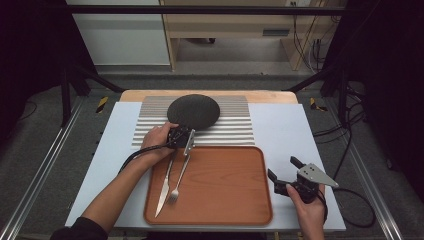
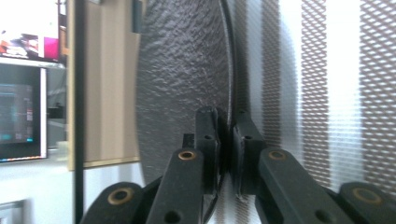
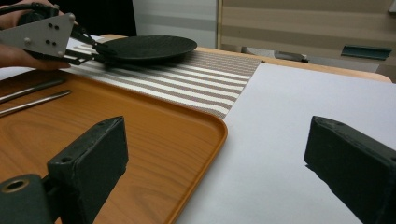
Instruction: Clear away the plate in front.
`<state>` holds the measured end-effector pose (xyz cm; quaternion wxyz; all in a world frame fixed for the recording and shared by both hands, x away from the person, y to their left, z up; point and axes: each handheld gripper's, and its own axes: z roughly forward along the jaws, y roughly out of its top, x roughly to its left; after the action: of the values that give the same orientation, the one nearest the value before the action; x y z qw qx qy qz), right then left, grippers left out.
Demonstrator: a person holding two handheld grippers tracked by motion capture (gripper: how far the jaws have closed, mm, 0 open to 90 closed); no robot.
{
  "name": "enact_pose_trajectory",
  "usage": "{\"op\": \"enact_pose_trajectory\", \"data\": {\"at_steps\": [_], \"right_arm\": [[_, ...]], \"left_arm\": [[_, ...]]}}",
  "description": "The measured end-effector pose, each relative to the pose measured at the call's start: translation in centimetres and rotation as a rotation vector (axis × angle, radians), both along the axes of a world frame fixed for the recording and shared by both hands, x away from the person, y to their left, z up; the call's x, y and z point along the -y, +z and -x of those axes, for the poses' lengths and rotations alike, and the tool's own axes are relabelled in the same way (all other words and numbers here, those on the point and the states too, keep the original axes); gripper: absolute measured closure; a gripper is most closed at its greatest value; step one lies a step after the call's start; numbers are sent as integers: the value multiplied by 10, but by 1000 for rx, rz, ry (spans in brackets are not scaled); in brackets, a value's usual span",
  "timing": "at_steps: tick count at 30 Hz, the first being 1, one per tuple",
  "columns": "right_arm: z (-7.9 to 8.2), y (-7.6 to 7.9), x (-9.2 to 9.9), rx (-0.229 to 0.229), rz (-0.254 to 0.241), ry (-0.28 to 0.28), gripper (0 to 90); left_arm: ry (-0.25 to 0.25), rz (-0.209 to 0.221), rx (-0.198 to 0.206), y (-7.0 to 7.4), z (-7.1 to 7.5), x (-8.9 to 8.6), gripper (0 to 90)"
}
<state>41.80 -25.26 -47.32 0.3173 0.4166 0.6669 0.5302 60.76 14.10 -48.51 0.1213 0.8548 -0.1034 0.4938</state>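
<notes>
Currently: left tool pinching near rim of round black textured plate, plate on striped grey-white placemat. Right tool spread wide, hovering over pale desk beside orange wooden tray.

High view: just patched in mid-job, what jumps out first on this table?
The left gripper is clamped on the near rim of a black textured plate that sits on the striped placemat at the far side. In front of it lies an orange wooden tray, with a knife and fork side by side at its left end. The right gripper rests open on the table right of the tray.
</notes>
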Motion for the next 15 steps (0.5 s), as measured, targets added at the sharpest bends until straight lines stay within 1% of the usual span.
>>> {"op": "enact_pose_trajectory", "data": {"at_steps": [2, 4, 9, 11, 14, 15], "right_arm": [[0, 0, 1, -4, -4, 0, 64], [0, 0, 1, -5, -4, -1, 64], [0, 0, 1, -3, -7, -3, 64], [0, 0, 2, -4, -7, -5, 66], [0, 0, 3, -6, -12, -6, 69], [0, 0, 3, -4, -12, -7, 69]], "left_arm": [[6, 11, 21, 3, 1, 1, 857], [12, 19, 17, 6, 1, 1, 863], [12, -15, 43, 2, 3, 5, 869], [6, -10, 53, 1, 4, 6, 872], [10, -20, 59, 0, 5, 8, 873], [11, -17, 62, -1, 5, 9, 873]]}}
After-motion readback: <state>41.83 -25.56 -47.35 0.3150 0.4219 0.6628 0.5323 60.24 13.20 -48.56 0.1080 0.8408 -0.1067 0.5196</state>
